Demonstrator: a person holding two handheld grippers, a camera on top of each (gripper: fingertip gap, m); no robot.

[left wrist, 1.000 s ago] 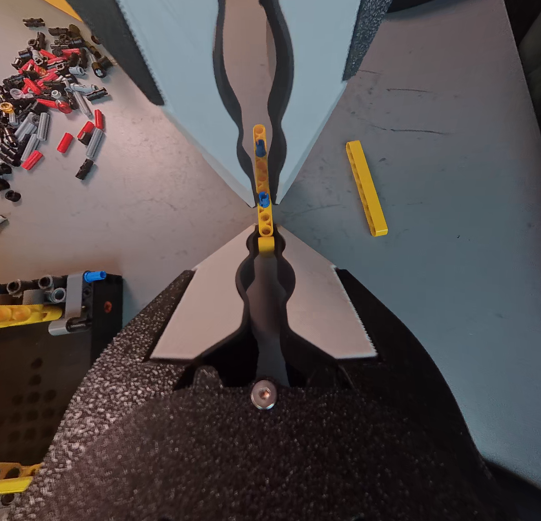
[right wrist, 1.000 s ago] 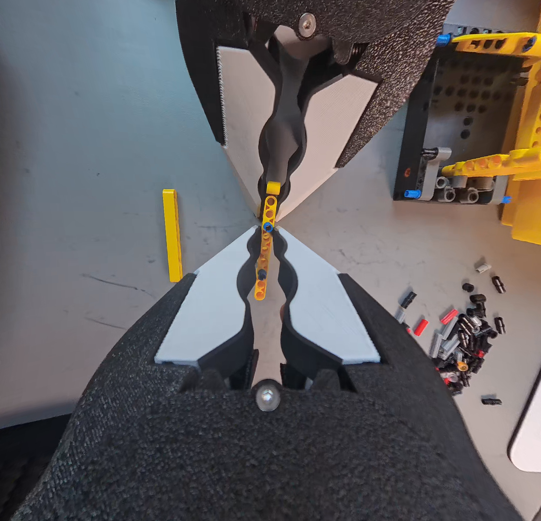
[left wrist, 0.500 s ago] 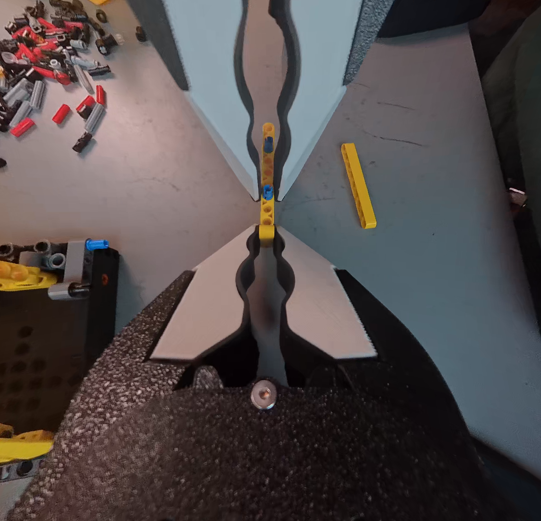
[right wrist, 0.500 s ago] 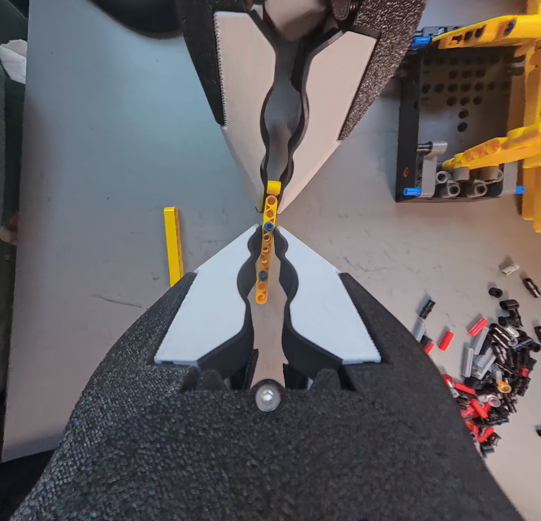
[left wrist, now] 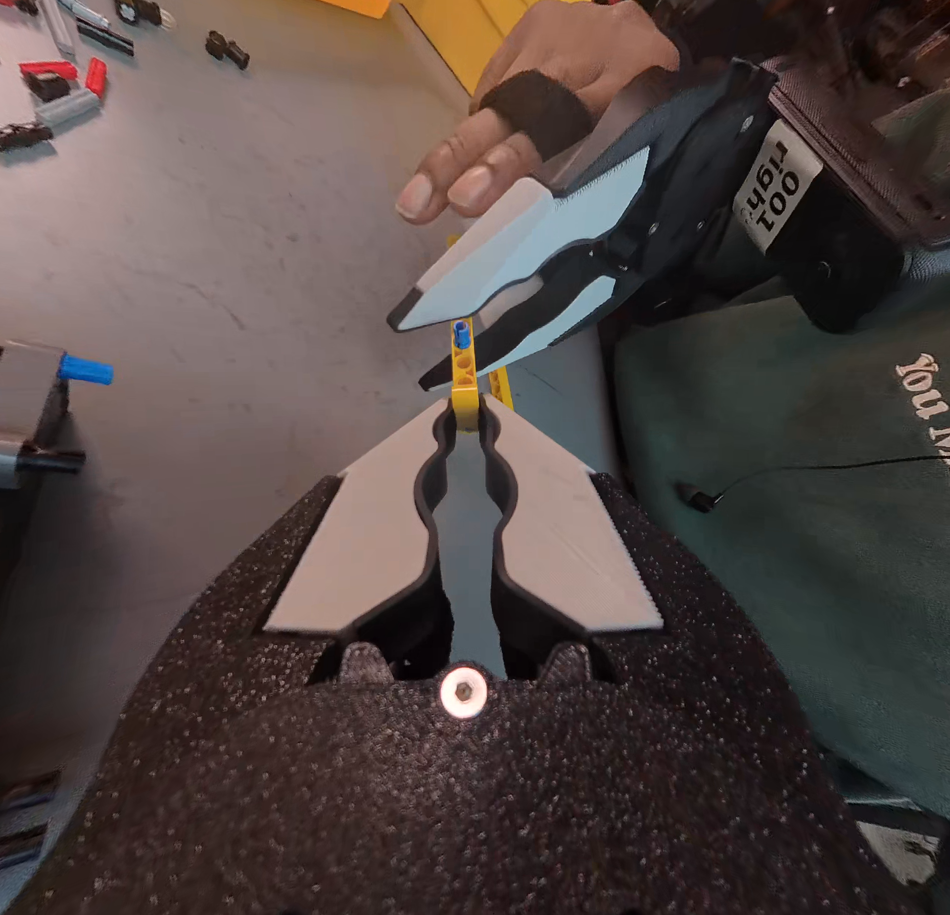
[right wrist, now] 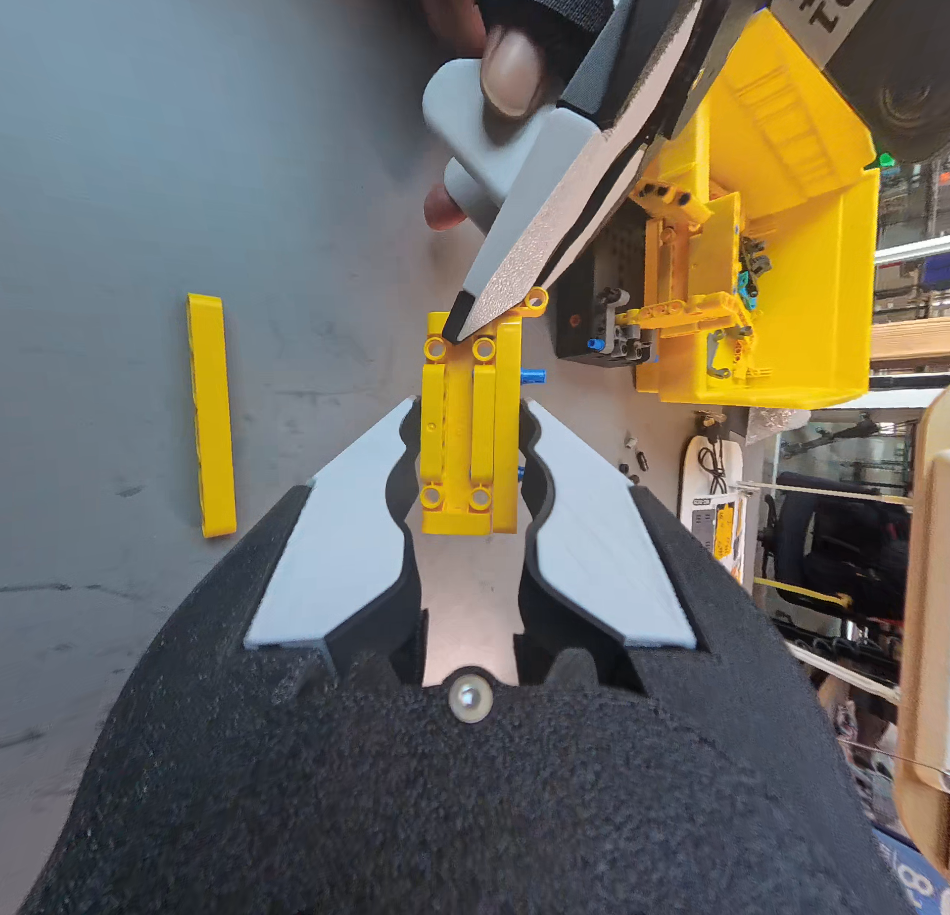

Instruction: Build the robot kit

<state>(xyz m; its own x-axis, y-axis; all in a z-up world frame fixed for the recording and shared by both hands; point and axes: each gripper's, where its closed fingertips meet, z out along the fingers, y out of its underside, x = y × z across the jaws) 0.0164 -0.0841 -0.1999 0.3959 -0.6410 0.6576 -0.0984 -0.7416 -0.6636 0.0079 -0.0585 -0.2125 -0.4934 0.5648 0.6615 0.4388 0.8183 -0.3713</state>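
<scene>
A yellow brick assembly (right wrist: 469, 427) with blue pins (right wrist: 532, 375) on one side is pinched between the fingers of the right tool (right wrist: 469, 407), which are spread only as wide as the piece. Its far end is gripped by the left tool (left wrist: 467, 411), whose fingers are pressed together on the thin yellow edge. In the left wrist view the assembly (left wrist: 464, 376) is seen edge-on, standing between the two tools above the grey surface (left wrist: 231, 232). A hand (left wrist: 540, 103) with a black strap over one finger is seen on the right tool's handle.

A loose yellow beam (right wrist: 211, 417) lies flat on the surface, apart from the assembly, toward the edge nearest the person. A yellow bin (right wrist: 771, 222) stands beyond the tools; a partly built yellow and black model (right wrist: 668, 314) sits in it. Small red, grey and black pieces (left wrist: 56, 83) are scattered toward a far corner of the surface. A dark block with a blue pin (left wrist: 85, 370) stands beside them.
</scene>
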